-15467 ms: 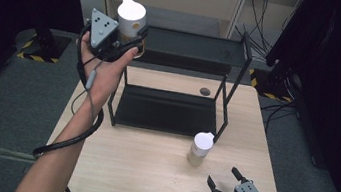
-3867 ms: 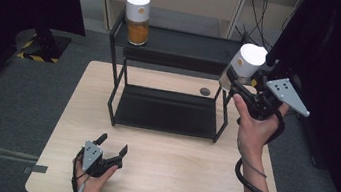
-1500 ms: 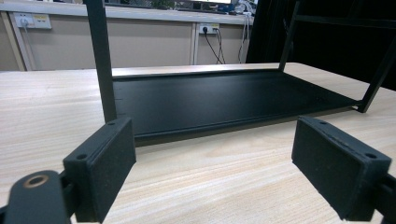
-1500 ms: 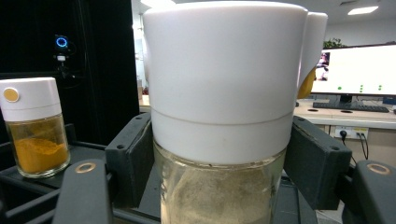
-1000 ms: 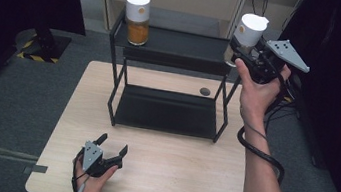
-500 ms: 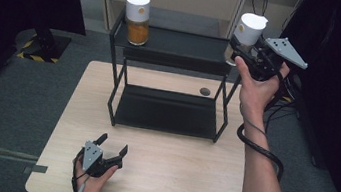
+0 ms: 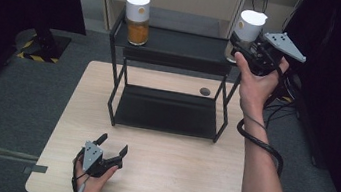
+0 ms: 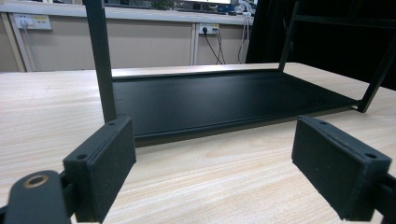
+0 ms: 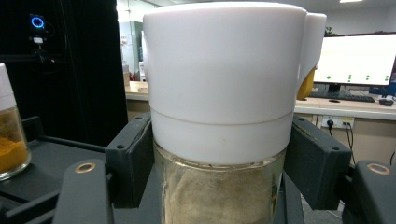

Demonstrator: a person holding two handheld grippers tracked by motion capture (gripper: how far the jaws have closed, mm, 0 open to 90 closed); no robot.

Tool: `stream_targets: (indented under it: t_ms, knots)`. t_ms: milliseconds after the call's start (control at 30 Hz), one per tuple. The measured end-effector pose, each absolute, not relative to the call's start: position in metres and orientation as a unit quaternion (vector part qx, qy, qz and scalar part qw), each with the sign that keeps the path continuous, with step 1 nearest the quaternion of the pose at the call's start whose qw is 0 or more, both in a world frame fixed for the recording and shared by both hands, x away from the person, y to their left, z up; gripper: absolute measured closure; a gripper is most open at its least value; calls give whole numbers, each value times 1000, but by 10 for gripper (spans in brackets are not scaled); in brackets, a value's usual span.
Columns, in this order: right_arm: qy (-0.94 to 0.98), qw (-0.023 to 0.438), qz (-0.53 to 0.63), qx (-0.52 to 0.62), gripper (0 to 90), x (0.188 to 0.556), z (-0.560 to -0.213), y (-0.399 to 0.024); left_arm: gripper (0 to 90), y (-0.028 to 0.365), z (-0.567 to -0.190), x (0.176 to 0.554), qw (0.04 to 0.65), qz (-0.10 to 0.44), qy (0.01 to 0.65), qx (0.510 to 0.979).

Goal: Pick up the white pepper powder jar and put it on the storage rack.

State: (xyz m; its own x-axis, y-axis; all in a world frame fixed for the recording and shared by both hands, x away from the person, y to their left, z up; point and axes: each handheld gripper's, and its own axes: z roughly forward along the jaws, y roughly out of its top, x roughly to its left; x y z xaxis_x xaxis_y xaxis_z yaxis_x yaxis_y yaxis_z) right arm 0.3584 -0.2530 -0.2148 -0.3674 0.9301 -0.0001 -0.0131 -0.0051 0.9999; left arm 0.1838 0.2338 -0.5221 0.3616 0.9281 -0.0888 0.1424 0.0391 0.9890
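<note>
A glass jar with a white lid (image 7: 246,28) and pale powder inside is held by my right gripper (image 7: 246,48) at the right end of the black rack's top shelf (image 7: 185,45). In the right gripper view both pads press the jar (image 9: 224,107) just below its lid. A second white-lidded jar with orange powder (image 7: 137,18) stands at the shelf's left end, also at the left edge as the orange jar (image 9: 11,135). My left gripper (image 7: 111,149) rests open on the table near the front edge, its pads (image 8: 100,170) wide apart with nothing between them.
The black two-level rack's lower shelf (image 8: 219,98) lies bare ahead of the left gripper. A dark round spot (image 7: 204,91) marks the wooden table (image 7: 182,178) behind the rack. A cable (image 7: 260,144) trails along the right forearm. Dark screens stand at both sides.
The right gripper with the jar has shifted slightly left and lower toward the top shelf's right end. The left gripper has stayed put.
</note>
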Motion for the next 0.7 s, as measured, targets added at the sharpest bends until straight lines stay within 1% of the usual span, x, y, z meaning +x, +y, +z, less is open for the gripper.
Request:
stream_targets:
  t_ms: [700]
  knots:
    - [588,401,575,402,306,376,-212,-251,130,234,-522,184,567,347,446,599]
